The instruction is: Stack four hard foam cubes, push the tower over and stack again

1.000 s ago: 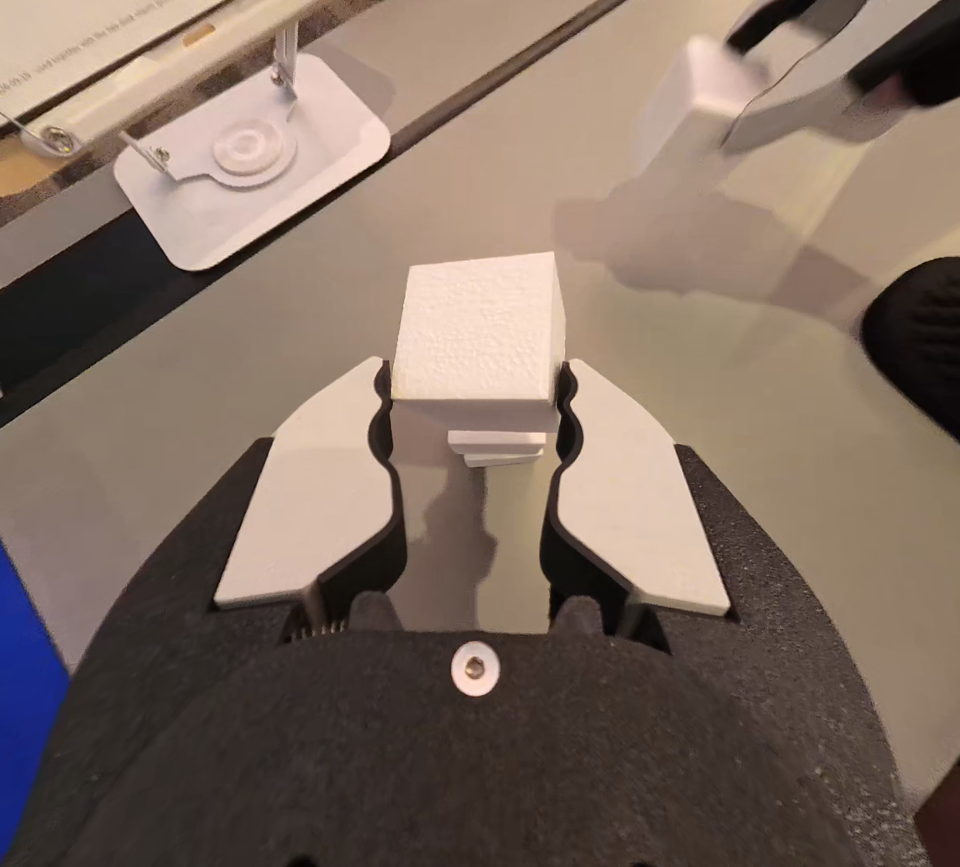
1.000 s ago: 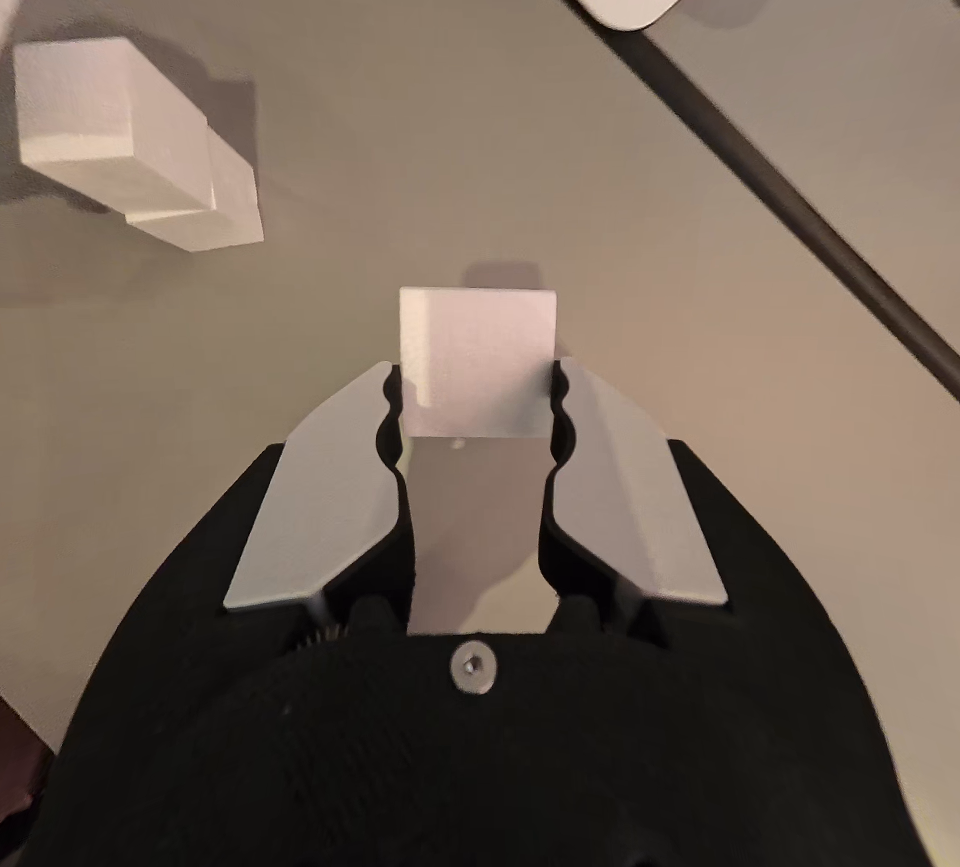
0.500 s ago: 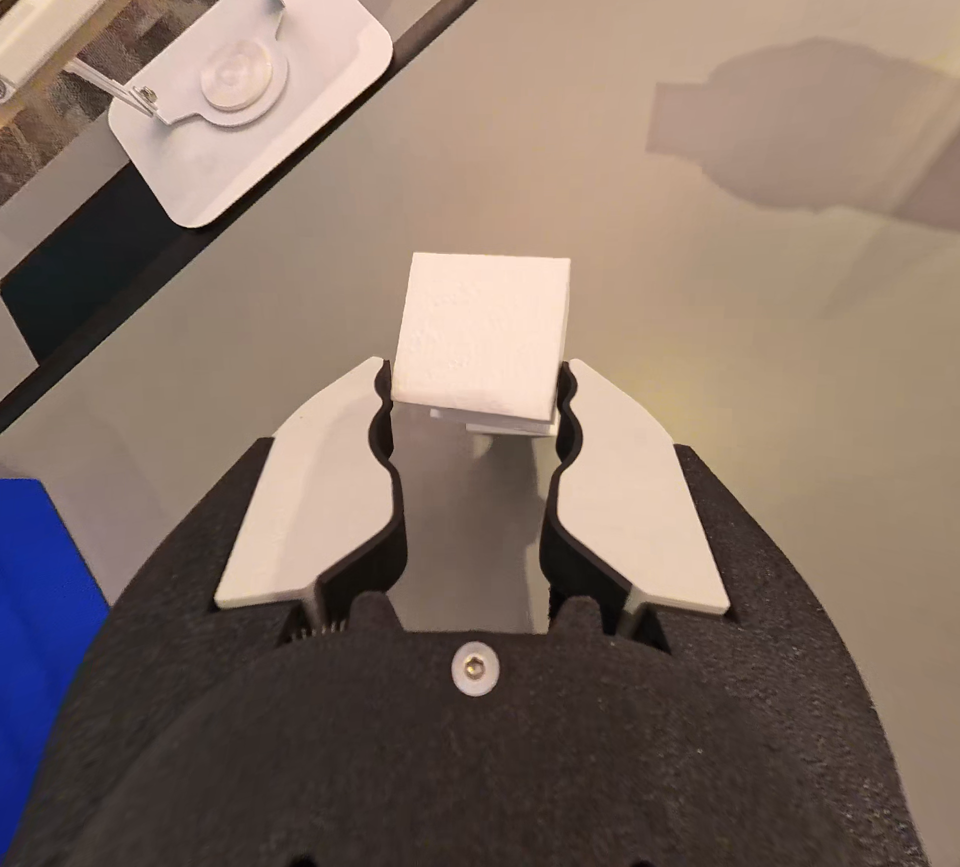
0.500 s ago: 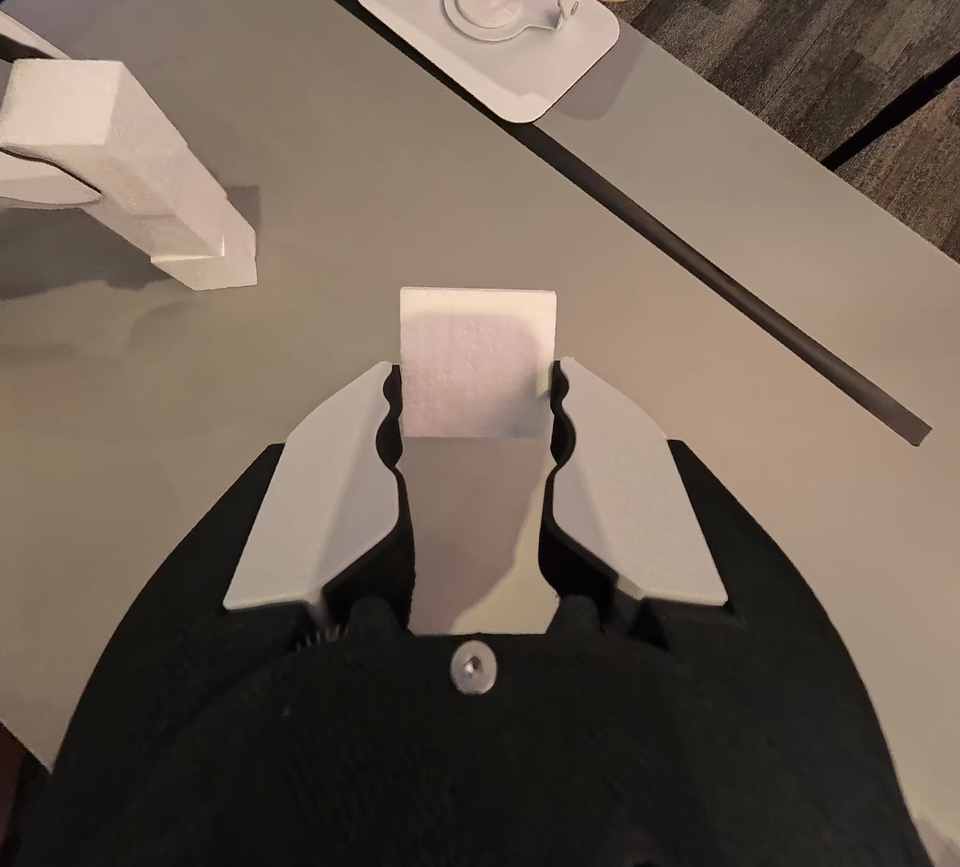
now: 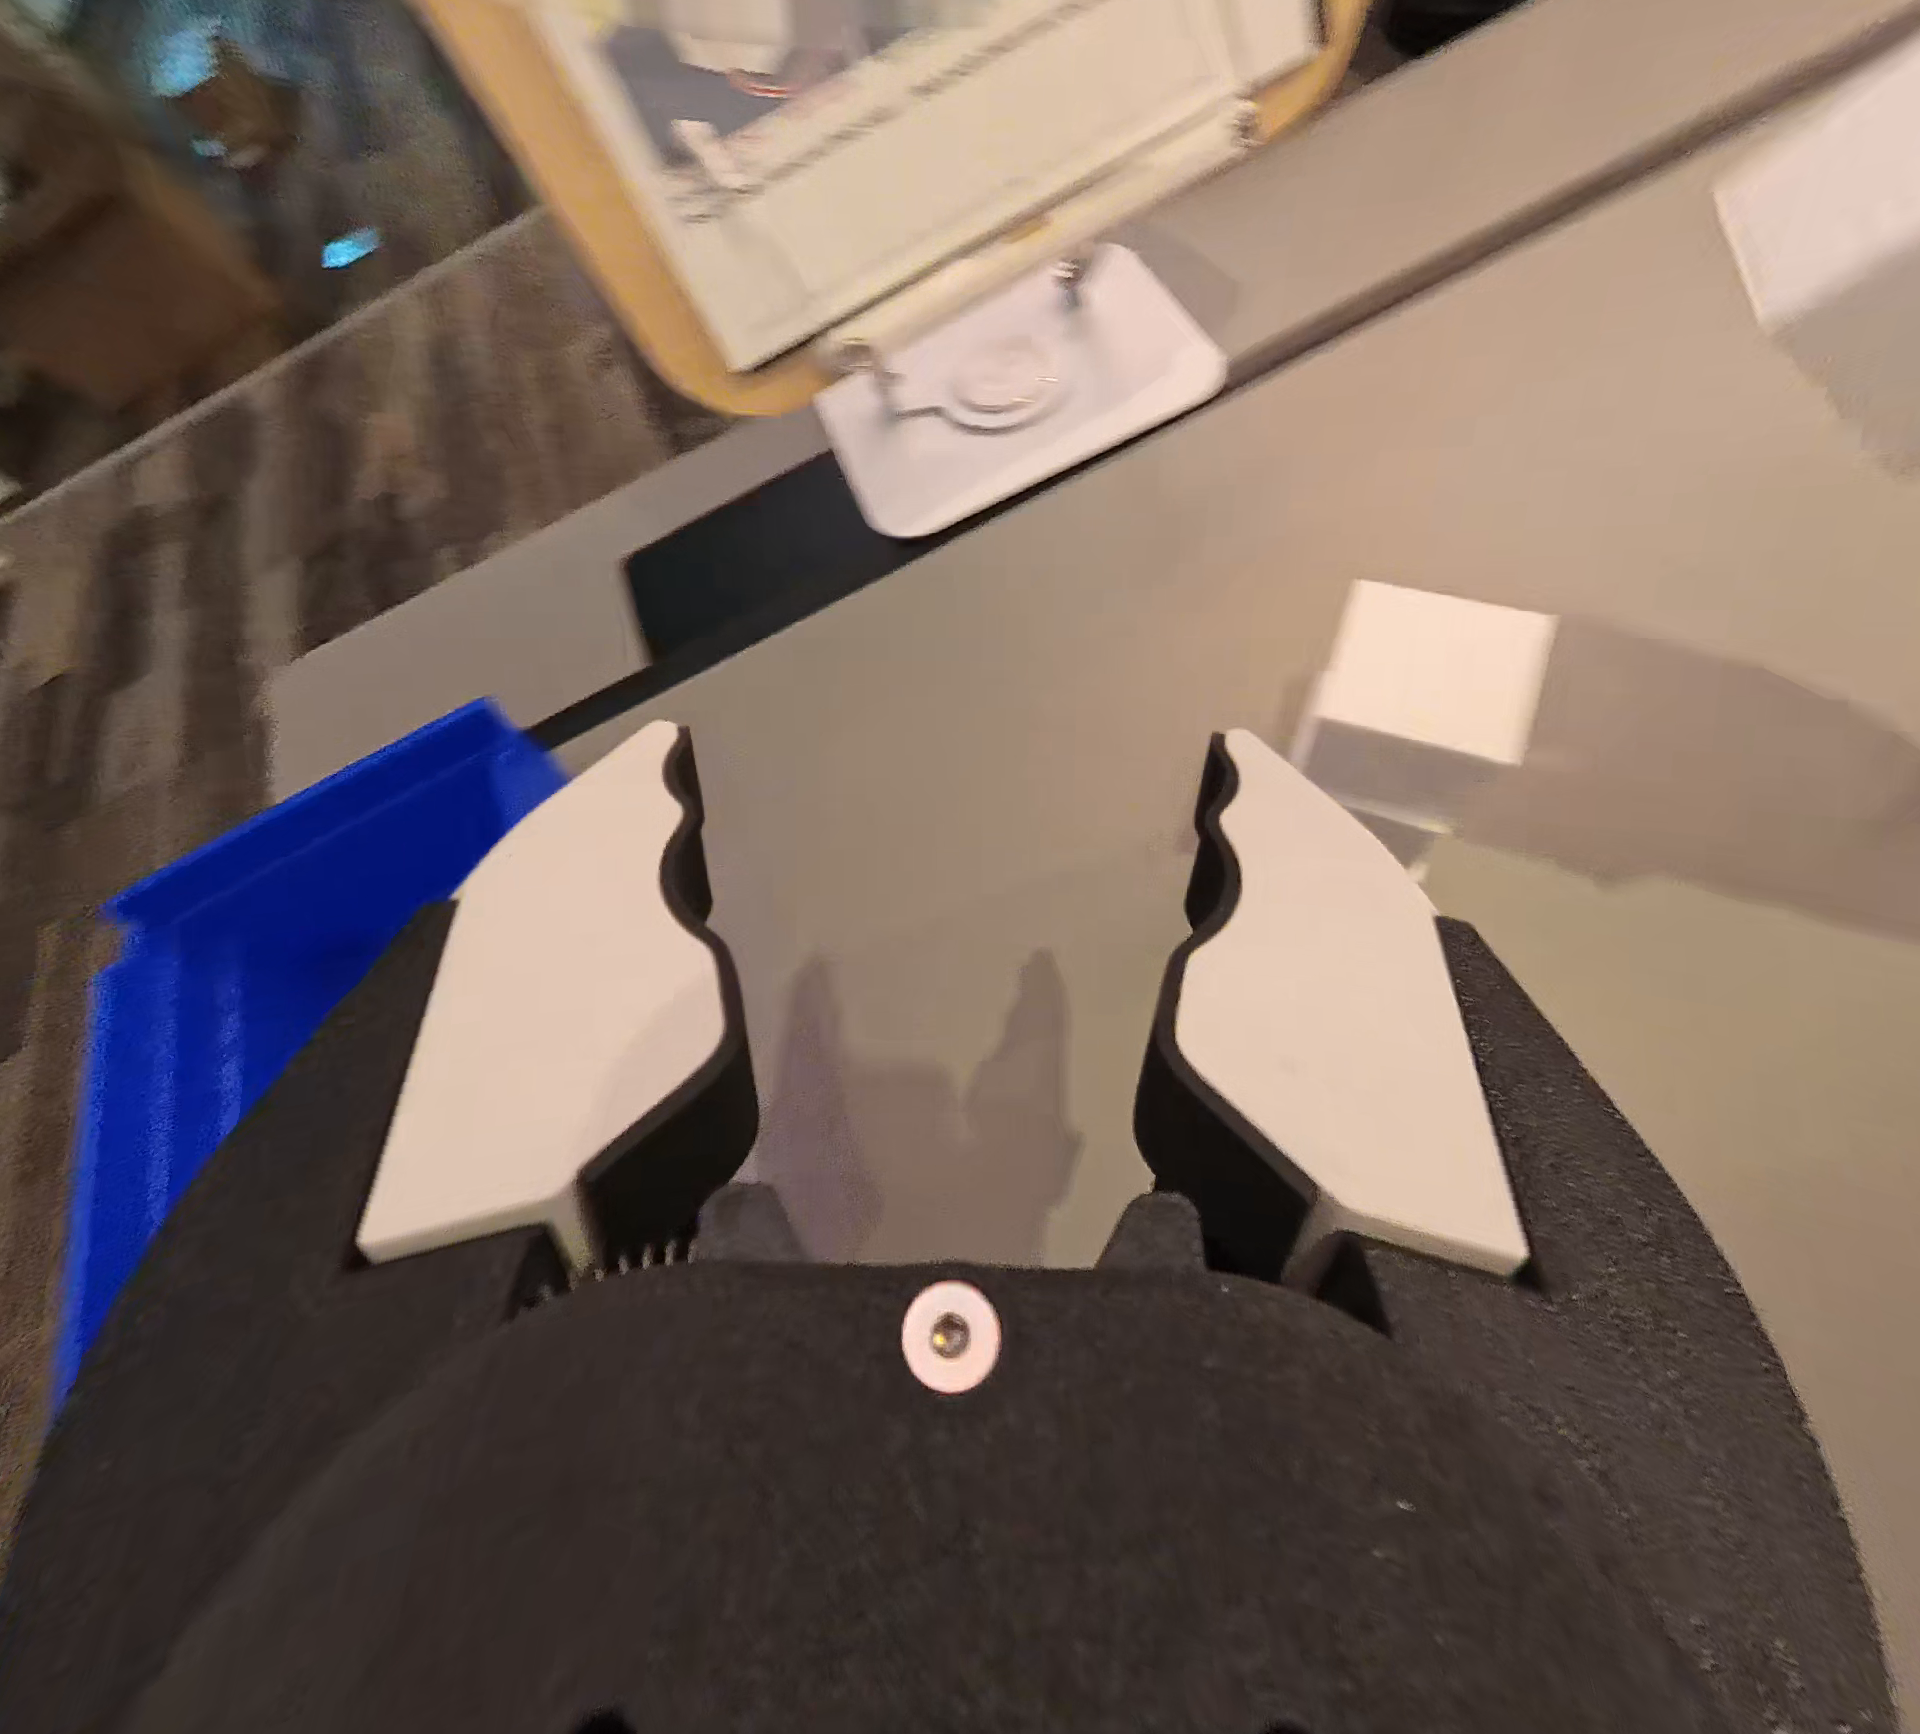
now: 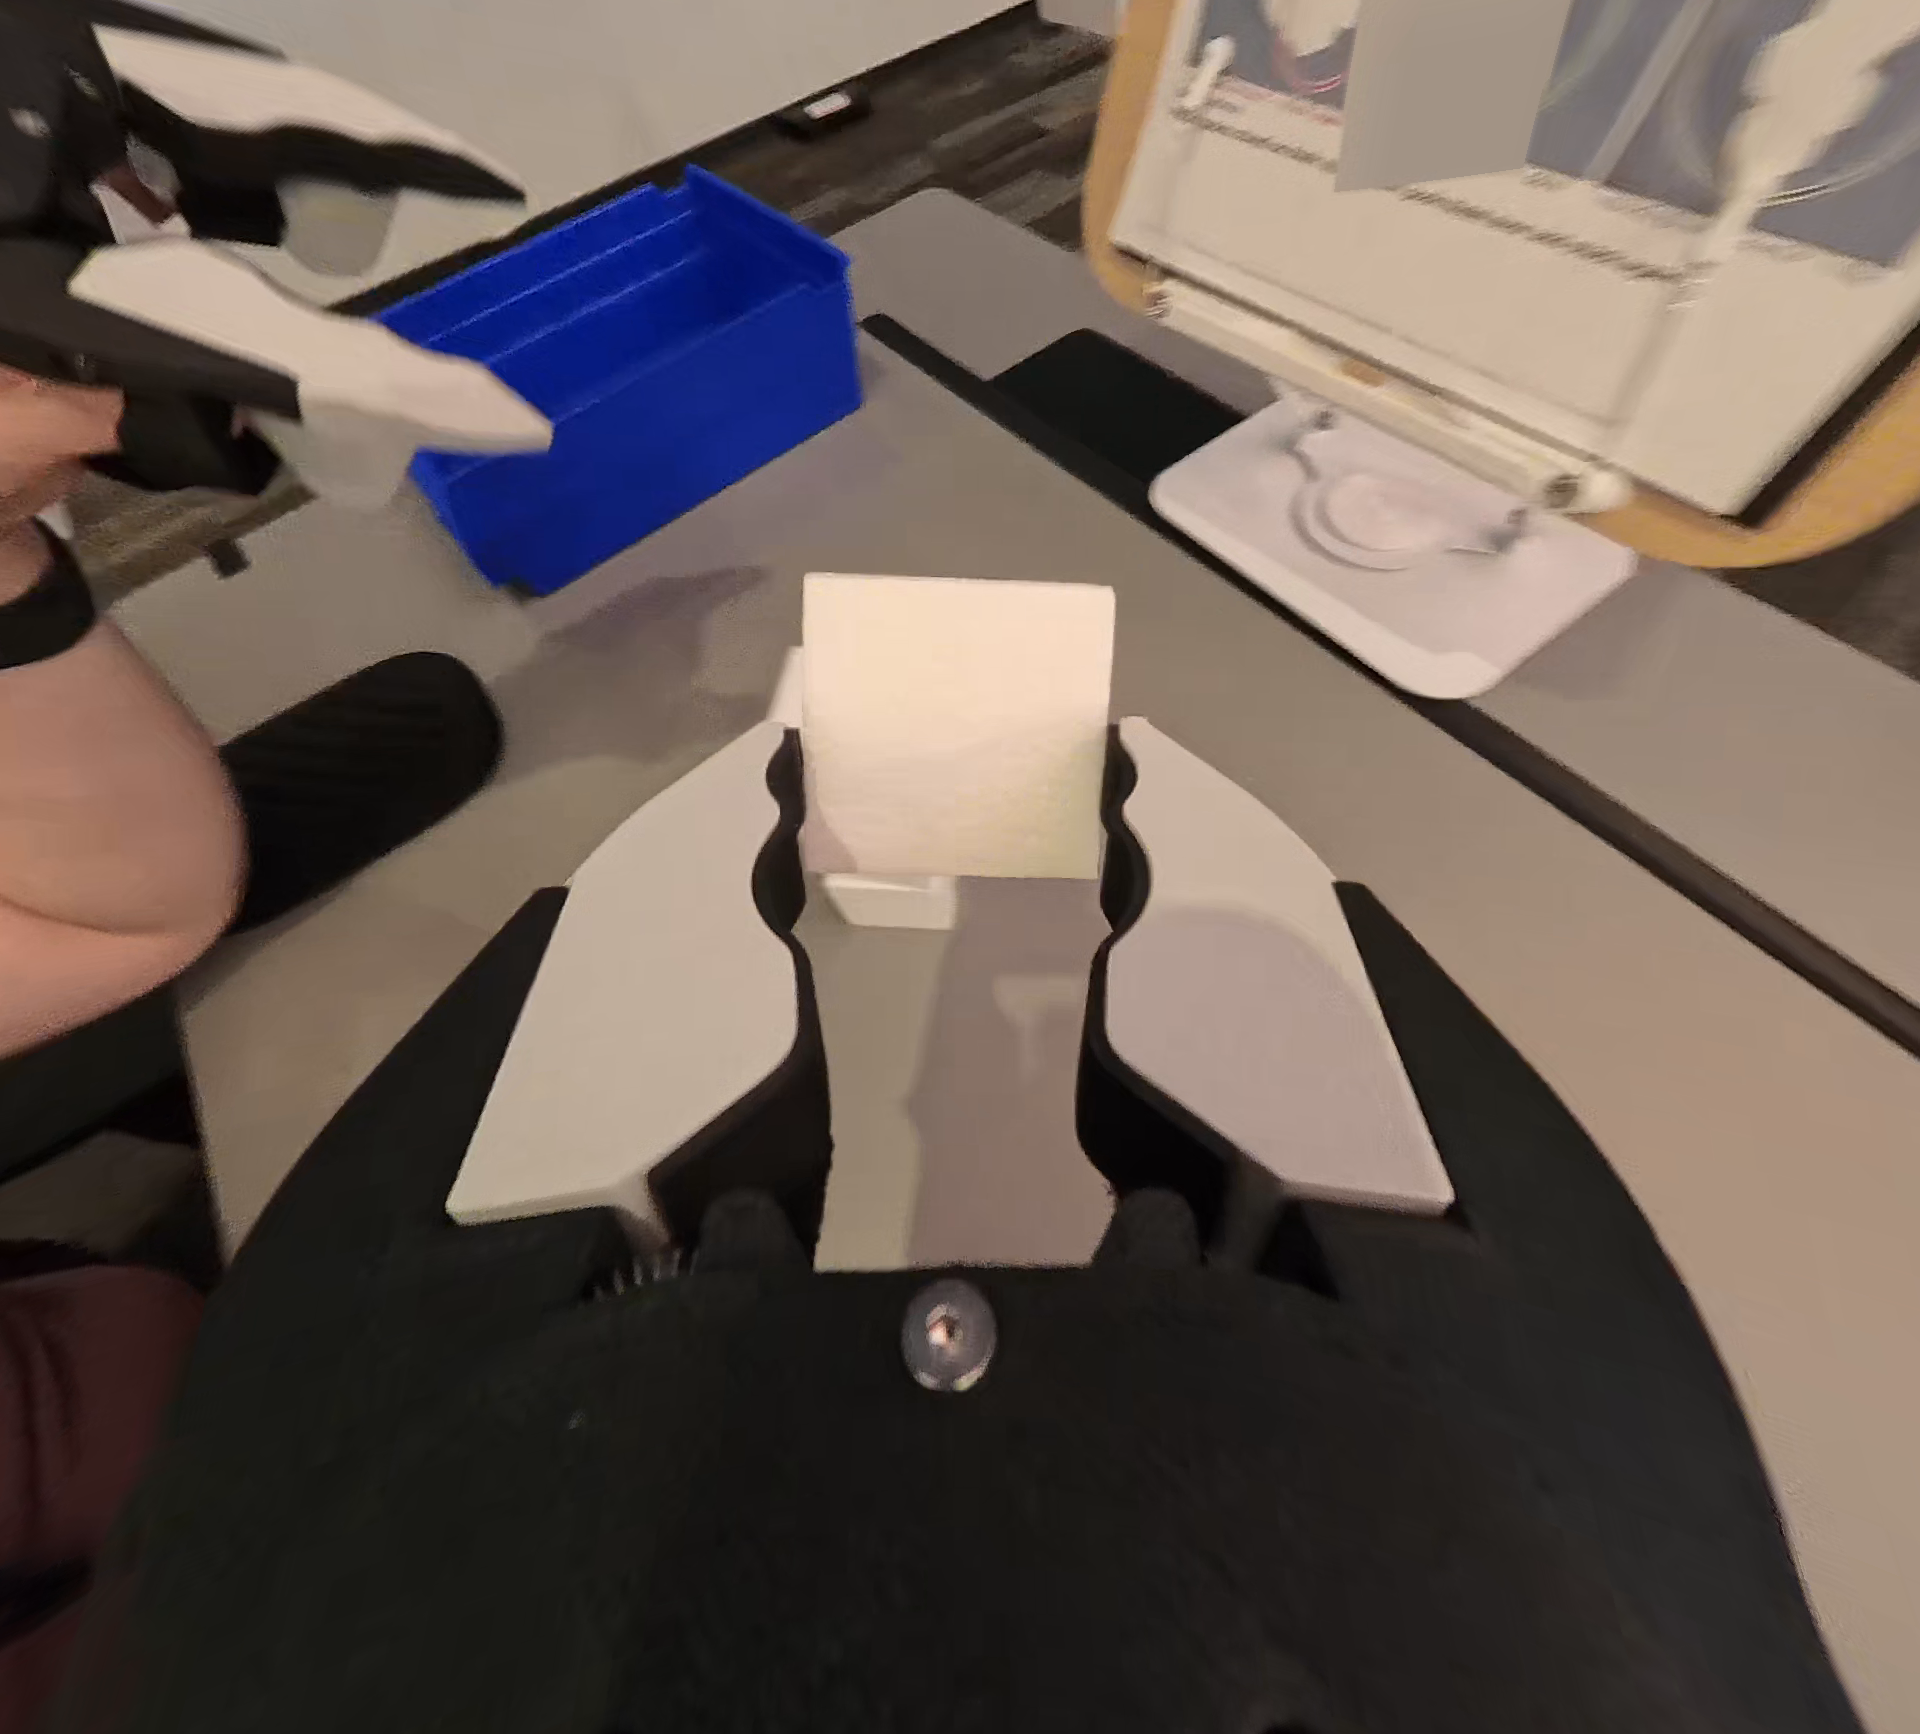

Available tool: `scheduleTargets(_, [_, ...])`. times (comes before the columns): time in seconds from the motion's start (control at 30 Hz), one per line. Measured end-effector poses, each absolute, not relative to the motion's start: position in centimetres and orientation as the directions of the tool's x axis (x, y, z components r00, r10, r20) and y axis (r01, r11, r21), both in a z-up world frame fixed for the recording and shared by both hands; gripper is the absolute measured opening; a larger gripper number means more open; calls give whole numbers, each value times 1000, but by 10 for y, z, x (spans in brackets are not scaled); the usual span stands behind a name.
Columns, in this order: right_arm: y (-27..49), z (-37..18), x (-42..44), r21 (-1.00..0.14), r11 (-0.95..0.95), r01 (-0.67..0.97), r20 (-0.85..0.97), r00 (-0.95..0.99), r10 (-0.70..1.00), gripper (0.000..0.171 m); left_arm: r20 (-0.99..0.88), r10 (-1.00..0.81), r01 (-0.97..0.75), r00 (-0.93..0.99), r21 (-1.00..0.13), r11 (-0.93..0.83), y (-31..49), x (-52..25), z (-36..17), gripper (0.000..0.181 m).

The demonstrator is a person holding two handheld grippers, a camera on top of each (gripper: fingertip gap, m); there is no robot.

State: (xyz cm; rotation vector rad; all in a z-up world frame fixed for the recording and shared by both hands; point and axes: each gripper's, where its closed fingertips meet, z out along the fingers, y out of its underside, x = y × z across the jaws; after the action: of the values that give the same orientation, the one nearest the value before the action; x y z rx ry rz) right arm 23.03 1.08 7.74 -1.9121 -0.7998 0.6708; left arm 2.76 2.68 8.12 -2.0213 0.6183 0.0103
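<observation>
1. On the grey table (image 6: 1558, 1009), the right gripper (image 6: 951, 739) pinches a white foam cube (image 6: 956, 728) between its two fingertips, with the cube's broad face turned to the camera.
2. Directly below that held cube, parts of other white foam cubes (image 6: 888, 900) show on the table; whether the held cube touches them cannot be told.
3. At 10 o'clock in the right wrist view, the left gripper (image 6: 520, 308) hangs in the air with its fingers spread and nothing between them.
4. Behind the left gripper, at 11 o'clock, a blue plastic bin (image 6: 665, 448) sits on the table.
5. At 2 o'clock, a wood-framed picture board (image 6: 1507, 157) leans on a white stand (image 6: 1455, 614) with a flat base.
6. At 9 o'clock, a person's arm (image 6: 94, 811) shows at the picture's edge.
7. Seen in its own view, the left gripper (image 5: 951, 749) is spread wide over bare table, holding nothing.
8. At 2 o'clock from it, a stack of foam cubes (image 5: 1423, 708) stands on the table, blurred; how many are in it cannot be told.
9. At the right edge of that view, another white foam block (image 5: 1839, 230) shows up high, blurred.
</observation>
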Motion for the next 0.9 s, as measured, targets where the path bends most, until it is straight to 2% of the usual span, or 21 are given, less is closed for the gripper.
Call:
scheduleTargets(0.13, [7, 59, 182, -835, -443, 326, -192, 581, 791, 56, -232, -311, -341, 922, -867, -363, 28, -10, 105, 84])
scheduleTargets(0.23, [9, 47, 166, -797, -456, 397, -162, 586, 794, 56, -229, -295, -333, 928, -864, -377, 29, -18, 105, 83])
scheduleTargets(0.53, [18, 29, 160, -701, -500, 508, -91, 632, 770, 56, -264, -338, -395, 903, -820, -414, 34, -6, 88, 83])
scheduleTargets(0.9, [19, 23, 153, -597, -523, 608, -17, 642, 766, 56, -263, -329, -392, 907, -813, -431, 35, -15, 86, 82])
